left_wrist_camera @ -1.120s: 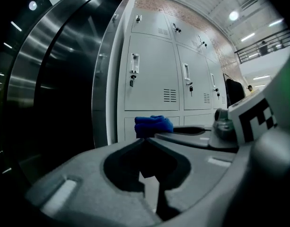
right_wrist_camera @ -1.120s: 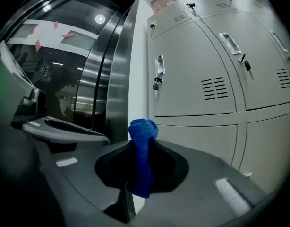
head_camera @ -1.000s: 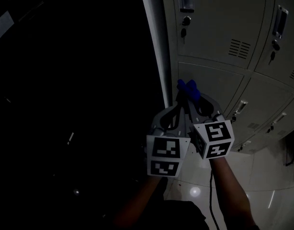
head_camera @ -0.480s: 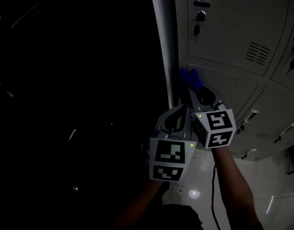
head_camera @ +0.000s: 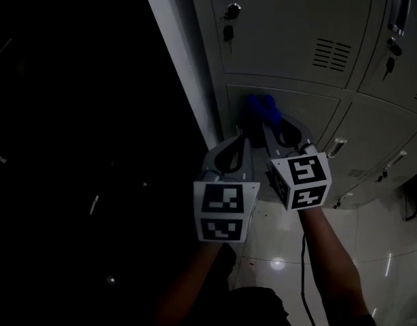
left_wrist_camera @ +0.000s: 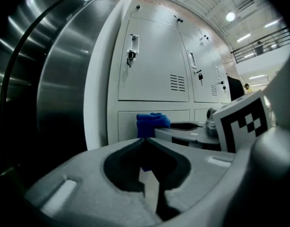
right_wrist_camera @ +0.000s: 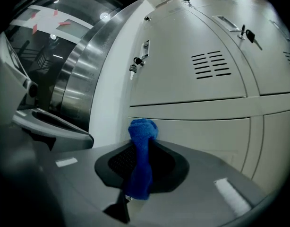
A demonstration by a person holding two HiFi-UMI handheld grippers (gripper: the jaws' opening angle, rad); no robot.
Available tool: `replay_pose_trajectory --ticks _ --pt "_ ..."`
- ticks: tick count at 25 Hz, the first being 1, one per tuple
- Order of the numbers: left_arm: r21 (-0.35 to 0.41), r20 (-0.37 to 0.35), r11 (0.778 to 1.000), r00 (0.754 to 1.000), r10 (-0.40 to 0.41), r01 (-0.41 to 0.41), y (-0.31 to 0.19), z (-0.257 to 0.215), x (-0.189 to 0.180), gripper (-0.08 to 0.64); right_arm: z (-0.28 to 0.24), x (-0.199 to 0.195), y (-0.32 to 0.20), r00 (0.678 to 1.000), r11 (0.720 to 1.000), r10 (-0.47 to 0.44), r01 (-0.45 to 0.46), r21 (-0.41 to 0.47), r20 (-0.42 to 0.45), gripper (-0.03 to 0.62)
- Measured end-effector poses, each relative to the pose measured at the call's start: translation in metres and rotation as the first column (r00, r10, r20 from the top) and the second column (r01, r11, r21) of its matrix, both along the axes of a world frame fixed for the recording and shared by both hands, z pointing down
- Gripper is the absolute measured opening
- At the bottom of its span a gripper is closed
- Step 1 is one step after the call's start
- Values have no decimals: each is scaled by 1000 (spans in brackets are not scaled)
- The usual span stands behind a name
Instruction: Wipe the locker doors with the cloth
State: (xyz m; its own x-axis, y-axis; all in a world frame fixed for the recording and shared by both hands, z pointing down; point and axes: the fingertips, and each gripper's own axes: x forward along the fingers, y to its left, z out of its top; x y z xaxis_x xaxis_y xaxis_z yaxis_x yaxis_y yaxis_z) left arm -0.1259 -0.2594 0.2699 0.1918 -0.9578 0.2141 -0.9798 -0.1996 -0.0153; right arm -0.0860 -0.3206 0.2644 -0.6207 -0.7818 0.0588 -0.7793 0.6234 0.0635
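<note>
Cloth (right_wrist_camera: 138, 167): was pinched in right tool (right_wrist_camera: 137, 144), bunched tip against lower locker door (right_wrist_camera: 201, 136), near door's top left corner. Left tool (left_wrist_camera: 146, 141): pressed together on nothing, near door's left edge.

Head view underexposed: left half near black, pale grey metal locker doors (head_camera: 297, 26) dim, glare spots on glossy floor tiles (head_camera: 280, 250). Gripper views brighter under ceiling lamps (left_wrist_camera: 231, 16); edges bowed, corners vignetted, foreground soft.
</note>
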Motion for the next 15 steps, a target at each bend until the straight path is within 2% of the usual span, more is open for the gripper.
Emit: replay_pose_trajectory --ticks 9,15 --pt "13 19 993 993 115 -115 -3 4 39 3 -2 74 2 991 991 137 -137 8 -3 57" --pt "14 6 990 991 137 -137 -2 5 48 3 -4 116 4 976 975 219 -219 20 -8 57"
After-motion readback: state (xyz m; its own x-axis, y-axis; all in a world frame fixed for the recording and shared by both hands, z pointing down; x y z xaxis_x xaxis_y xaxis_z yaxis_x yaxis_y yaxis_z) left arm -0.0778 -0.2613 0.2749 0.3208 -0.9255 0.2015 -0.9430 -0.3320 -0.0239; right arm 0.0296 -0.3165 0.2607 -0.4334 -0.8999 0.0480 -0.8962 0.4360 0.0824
